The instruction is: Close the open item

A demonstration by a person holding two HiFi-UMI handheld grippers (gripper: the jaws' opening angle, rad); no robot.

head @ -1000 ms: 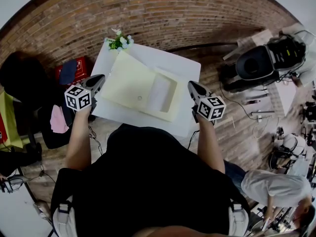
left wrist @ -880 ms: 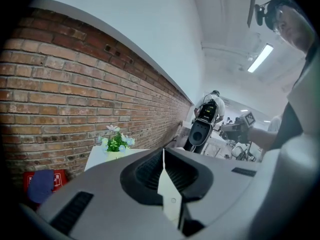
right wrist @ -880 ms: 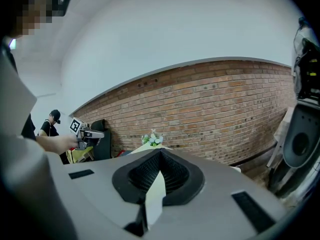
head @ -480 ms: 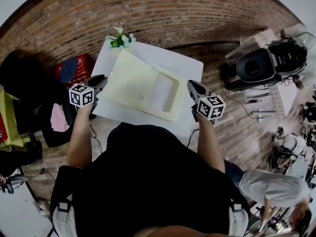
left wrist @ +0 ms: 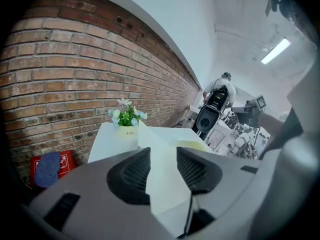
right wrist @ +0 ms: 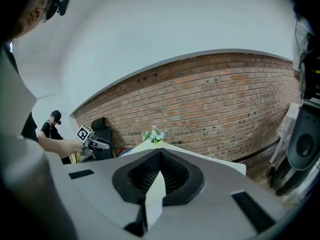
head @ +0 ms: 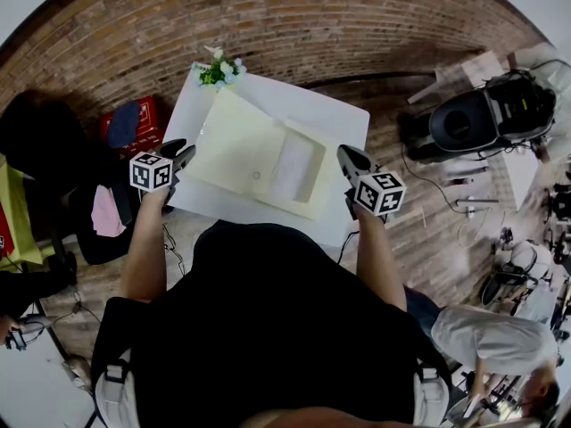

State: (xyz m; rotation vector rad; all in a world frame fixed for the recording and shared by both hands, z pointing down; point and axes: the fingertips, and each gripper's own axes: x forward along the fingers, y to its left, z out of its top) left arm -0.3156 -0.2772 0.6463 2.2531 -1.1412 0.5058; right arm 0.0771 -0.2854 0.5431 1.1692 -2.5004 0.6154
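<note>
An open pale box is laid on the white desk. At its left the left gripper is just opened, with the box corner seen in its gap, not pressed; at its right the right gripper is pressed together

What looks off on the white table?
Only the pale yellow rectangular box: it lies open, its lid flap folded out beside the empty tray half. The small potted flowers stand upright at the far corner of the white table. No spill or damage shows.

I read this as lab/workshop: bare brick wall, plank floor, loose cables across it, black equipment parked around, second person working nearby.
</note>
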